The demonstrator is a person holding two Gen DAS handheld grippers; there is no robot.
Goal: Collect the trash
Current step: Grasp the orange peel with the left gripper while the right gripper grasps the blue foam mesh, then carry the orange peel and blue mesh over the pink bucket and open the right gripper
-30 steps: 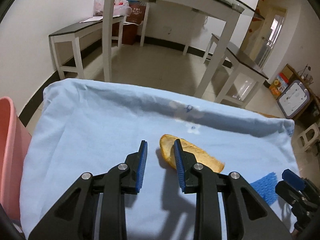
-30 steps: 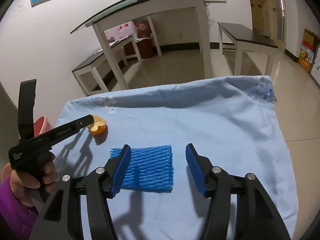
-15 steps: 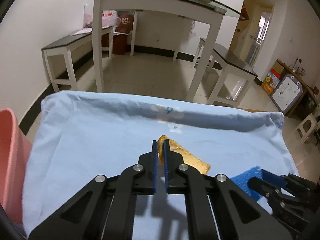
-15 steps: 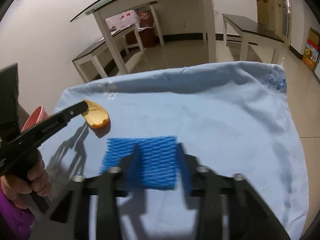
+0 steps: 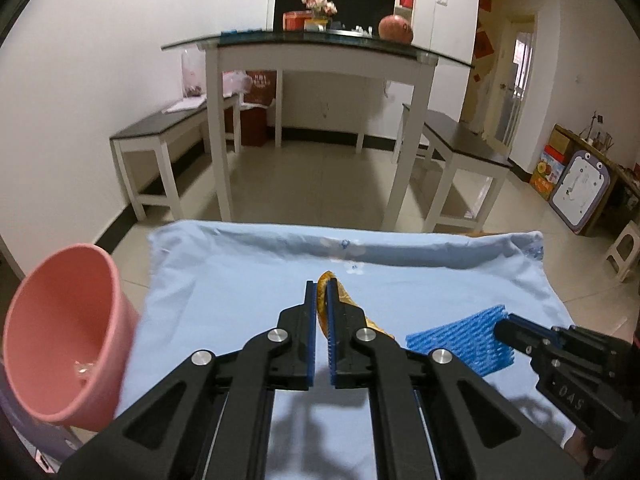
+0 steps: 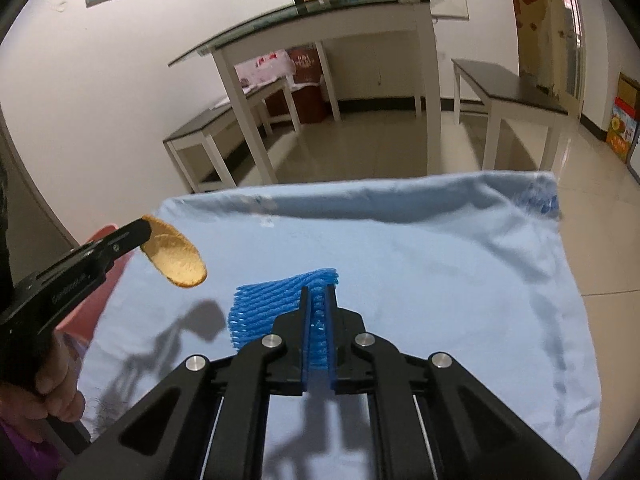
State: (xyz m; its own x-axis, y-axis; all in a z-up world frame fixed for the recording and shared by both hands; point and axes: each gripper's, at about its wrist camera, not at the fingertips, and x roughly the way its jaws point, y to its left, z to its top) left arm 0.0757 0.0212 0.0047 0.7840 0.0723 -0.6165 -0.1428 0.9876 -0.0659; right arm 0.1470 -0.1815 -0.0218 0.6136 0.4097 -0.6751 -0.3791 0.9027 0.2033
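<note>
My left gripper is shut on an orange fruit peel and holds it in the air above the light blue cloth. The right wrist view shows the peel hanging from the left gripper. My right gripper is shut on a blue foam net, lifted off the cloth. The net also shows at the right of the left wrist view, held by the right gripper. A pink bin stands at the cloth's left edge.
A glass-topped white table and dark benches stand on the tiled floor beyond the cloth. Boxes and a small board are at the far right. The person's hand holds the left gripper's handle.
Both grippers have shut, the left on the peel and the right on the foam net, and both have lifted their items off the cloth. The pink bin has come further into view.
</note>
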